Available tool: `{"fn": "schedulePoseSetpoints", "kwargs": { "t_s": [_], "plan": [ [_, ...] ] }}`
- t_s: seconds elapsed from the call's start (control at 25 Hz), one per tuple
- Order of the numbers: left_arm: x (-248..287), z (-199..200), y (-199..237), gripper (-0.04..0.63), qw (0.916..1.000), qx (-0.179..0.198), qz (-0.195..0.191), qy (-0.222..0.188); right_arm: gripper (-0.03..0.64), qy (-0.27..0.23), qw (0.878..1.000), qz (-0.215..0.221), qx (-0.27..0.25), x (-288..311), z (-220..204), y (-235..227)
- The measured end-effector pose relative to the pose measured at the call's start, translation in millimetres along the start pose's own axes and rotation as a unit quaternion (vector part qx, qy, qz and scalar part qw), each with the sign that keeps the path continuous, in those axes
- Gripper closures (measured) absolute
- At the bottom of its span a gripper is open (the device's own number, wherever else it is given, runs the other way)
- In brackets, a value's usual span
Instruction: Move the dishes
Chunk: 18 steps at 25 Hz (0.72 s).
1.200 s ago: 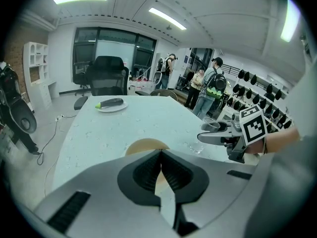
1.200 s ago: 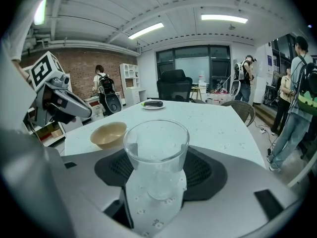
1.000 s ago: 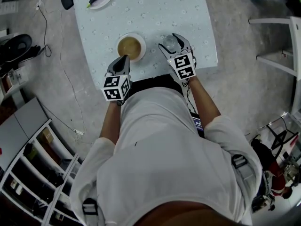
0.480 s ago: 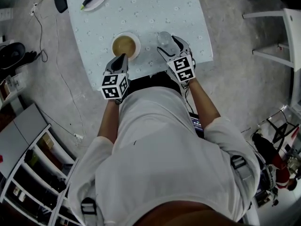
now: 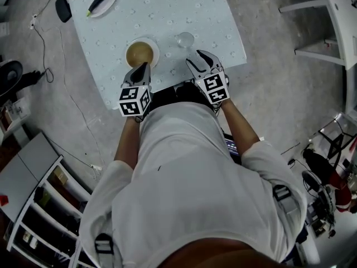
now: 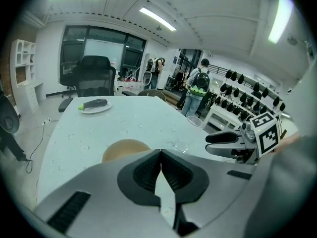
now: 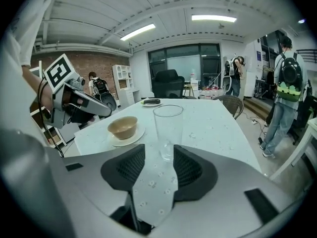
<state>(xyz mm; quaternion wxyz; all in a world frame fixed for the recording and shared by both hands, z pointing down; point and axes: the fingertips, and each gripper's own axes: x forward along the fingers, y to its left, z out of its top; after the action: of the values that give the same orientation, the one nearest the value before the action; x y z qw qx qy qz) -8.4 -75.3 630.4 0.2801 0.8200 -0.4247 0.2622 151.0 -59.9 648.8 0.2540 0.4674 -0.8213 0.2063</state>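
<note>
A tan bowl (image 5: 140, 52) sits on a white saucer (image 7: 126, 139) near the front edge of the pale blue table (image 5: 167, 10). Right of it stands an empty clear glass (image 5: 184, 39), upright and free. My left gripper (image 5: 142, 67) hovers just behind the bowl (image 6: 125, 148), its jaws shut with nothing between them. My right gripper (image 5: 199, 59) is open, a short way back from the glass (image 7: 168, 128), which stands beyond its fingertips. In the left gripper view the glass (image 6: 190, 130) stands in front of the right gripper (image 6: 218, 144).
A white plate holding a dark green vegetable (image 5: 101, 2) lies at the table's far left corner, beside a black flat object (image 5: 63, 8). A white chair (image 5: 334, 15) stands to the right; cables and shelves (image 5: 39, 205) are on the left. People stand in the background (image 7: 289, 83).
My right gripper has let go of the glass and drawn back toward my body; the glass stays standing on the table. The left gripper holds behind the bowl.
</note>
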Motion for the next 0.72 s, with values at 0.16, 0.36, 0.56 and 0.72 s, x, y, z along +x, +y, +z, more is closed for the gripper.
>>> {"fn": "schedulePoseSetpoints", "kwargs": {
  "t_s": [0.16,0.36,0.56,0.72],
  "plan": [
    [-3,0,-3,0.575,1.0000,0.000,0.001,-0.004,0.619,-0.021,1.000,-0.004,0.001,-11,5,5],
    [-10,0,2,0.575,0.9997,-0.011,0.015,-0.013,0.618,-0.028,0.999,0.025,-0.018,-9,15,19],
    [-19,-2,12,0.575,0.9989,-0.028,0.030,-0.022,0.618,-0.033,0.997,0.051,-0.042,0,31,32],
    [-28,-9,22,0.575,0.9975,-0.045,0.046,-0.028,0.618,-0.033,0.994,0.074,-0.074,6,41,48]
  ]
}}
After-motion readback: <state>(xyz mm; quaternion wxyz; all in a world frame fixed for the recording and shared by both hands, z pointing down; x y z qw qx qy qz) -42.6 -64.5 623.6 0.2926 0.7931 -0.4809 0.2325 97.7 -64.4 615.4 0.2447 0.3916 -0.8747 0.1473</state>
